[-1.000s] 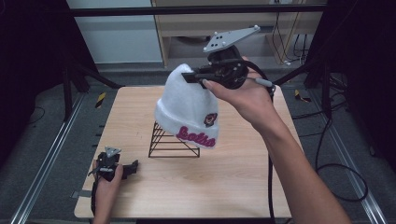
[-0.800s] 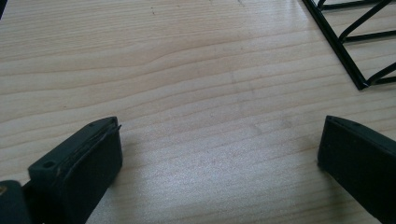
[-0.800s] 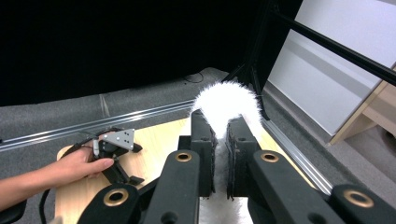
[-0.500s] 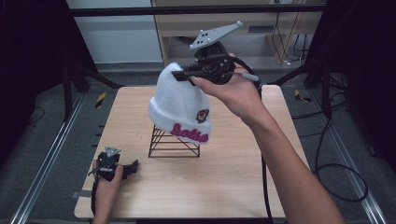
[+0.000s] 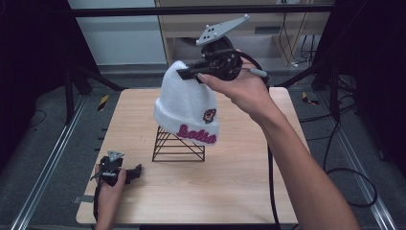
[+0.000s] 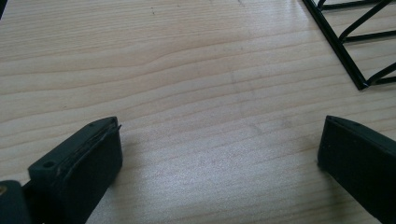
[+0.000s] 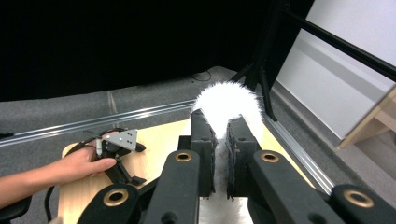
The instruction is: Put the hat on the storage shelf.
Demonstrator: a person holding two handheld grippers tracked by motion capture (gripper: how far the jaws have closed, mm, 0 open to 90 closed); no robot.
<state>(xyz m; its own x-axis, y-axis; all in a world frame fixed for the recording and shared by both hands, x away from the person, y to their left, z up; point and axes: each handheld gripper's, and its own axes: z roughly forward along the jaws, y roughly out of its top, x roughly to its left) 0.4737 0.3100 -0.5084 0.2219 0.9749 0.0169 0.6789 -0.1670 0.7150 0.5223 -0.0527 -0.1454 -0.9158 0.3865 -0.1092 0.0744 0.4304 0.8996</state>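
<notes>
A white knit beanie (image 5: 186, 108) with pink lettering and a small patch hangs in the air, its cuff just above a black wire stand (image 5: 178, 143) at the table's middle. My right gripper (image 5: 184, 74) is shut on the beanie's top; in the right gripper view its jaws pinch the fuzzy white crown (image 7: 227, 105). My left gripper (image 5: 136, 171) rests open on the wood near the front left corner, nothing between its jaws. In the left gripper view the stand's corner (image 6: 357, 44) lies beyond them at the upper right.
The light wooden table (image 5: 249, 177) has bare wood around the stand. Metal rails (image 5: 43, 167) run along both sides of it. A cable (image 5: 270, 177) trails from my right gripper down past the forearm. Shelving and loose cables stand behind the table.
My right gripper has carried the beanie up and to the left, lifting its cuff higher off the wire stand. The left gripper has stayed still.
</notes>
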